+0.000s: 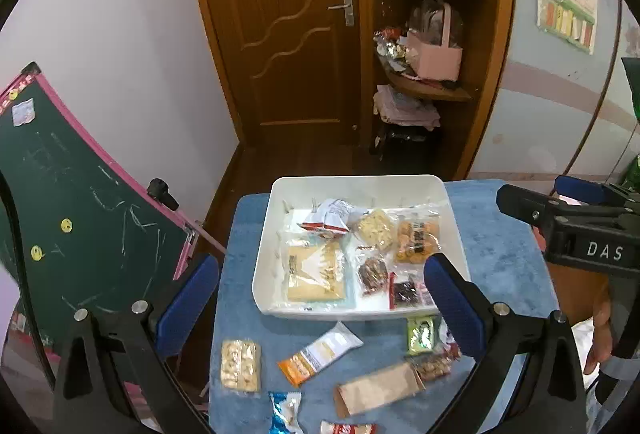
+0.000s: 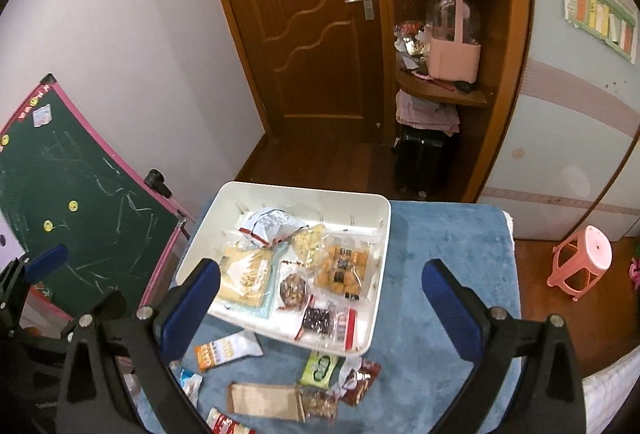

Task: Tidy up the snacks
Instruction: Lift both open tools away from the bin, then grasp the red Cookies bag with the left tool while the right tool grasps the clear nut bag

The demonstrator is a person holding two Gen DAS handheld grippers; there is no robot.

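While both grippers hover wide open and empty, the left gripper has the orange-and-white foil snack packet lying just below its fingertips, short of the white plastic tray. Looks light, crinkly and slippery to me, so I'd pinch across its flat middle. Right gripper holds nothing.

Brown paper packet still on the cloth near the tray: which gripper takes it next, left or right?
Probably right. The right gripper hangs open with the brown paper packet just below its fingers; the left gripper, also open, frames mostly the white tray.
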